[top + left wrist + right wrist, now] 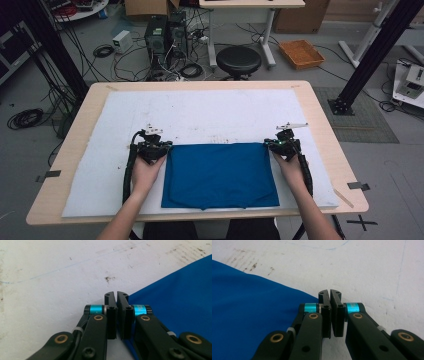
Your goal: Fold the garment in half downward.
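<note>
Corners hidden under the jaws

The far corners of the folded blue cloth [219, 175] are covered by the left gripper [116, 295] and right gripper [329, 293]; whether fabric is pinched between the nearly closed jaws cannot be told, possibly not.

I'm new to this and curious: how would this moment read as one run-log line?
blue cloth flat on white mat | left gripper shut at far-left corner | right gripper shut at far-right corner
</note>
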The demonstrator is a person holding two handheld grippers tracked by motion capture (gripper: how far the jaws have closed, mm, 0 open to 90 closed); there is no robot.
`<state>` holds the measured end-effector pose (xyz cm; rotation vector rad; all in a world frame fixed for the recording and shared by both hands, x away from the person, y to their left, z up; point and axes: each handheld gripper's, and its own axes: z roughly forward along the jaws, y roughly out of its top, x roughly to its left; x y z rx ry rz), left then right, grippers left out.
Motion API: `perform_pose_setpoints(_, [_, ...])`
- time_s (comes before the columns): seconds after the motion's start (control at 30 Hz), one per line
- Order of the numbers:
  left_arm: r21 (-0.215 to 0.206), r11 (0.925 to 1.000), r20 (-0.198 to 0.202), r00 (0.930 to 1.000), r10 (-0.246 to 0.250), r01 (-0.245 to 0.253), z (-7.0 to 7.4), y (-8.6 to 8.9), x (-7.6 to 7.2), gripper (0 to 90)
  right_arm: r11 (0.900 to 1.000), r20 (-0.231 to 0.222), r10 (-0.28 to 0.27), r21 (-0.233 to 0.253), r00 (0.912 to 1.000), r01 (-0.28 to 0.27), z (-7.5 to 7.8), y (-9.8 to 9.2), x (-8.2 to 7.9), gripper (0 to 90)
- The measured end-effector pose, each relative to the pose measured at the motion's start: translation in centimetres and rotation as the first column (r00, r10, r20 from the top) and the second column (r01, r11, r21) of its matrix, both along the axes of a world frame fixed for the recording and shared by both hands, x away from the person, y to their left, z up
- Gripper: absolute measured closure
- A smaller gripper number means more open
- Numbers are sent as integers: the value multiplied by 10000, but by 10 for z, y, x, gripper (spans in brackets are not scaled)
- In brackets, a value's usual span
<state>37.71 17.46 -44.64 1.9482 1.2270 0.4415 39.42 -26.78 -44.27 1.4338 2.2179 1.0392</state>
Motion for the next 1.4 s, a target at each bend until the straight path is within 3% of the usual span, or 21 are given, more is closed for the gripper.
perform_pose_setpoints(0.37, [211, 9989, 324, 9987, 401, -408, 2, -1, 19, 873, 9996, 605, -9, -274, 9982, 26, 7, -4, 23, 885])
perform_pose_setpoints(0.63, [229, 9987, 397, 9982, 444, -453, 1, -2, 24, 869, 9986, 690, 111, -529, 9976, -75, 8, 0, 37, 878])
perform_pose_setpoints(0.7, [179, 9978, 571, 9964, 621, -632, 3, -2, 23, 795, 9982, 692, 28, -594, 9976, 14, 9, 0, 36, 819])
perform_pose_setpoints(0.83, [-38, 9991, 1006, 9941, 416, -414, 15, 0, 13, 547, 9996, 1013, -174, -206, 9947, 196, 20, -7, 26, 636])
perform_pose_setpoints(0.93, [141, 9999, 1557, 9878, 51, -73, 25, 1, 0, 472, 9995, 1553, -288, -50, 9875, 299, 31, -11, 9, 541])
perform_pose_setpoints(1.0, [243, 9995, 1902, 9814, -250, 208, 31, 3, -10, 435, 9994, 1739, -318, 155, 9842, 296, 36, -15, -2, 519])
perform_pose_setpoints(1.1, [161, 9991, 2561, 9658, -409, 381, 37, 6, -23, 415, 9981, 2000, -457, 490, 9787, 366, 39, -24, -20, 458])
perform_pose_setpoints(1.23, [29, 9985, 2791, 9587, -541, 555, 41, 8, -30, 406, 9954, 2201, -677, 815, 9731, 508, 40, -36, -33, 428])
perform_pose_setpoints(1.3, [269, 9984, 2944, 9540, -557, 500, 42, 8, -33, 406, 9941, 2237, -827, 877, 9711, 644, 41, -41, -37, 426])
perform_pose_setpoints(1.33, [459, 9978, 2939, 9539, -602, 488, 42, 9, -33, 405, 9934, 2259, -910, 892, 9699, 724, 41, -44, -38, 426])
perform_pose_setpoints(1.4, [320, 9986, 2837, 9576, -504, 430, 41, 11, -34, 393, 9917, 2331, -1062, 958, 9666, 858, 42, -51, -38, 425])
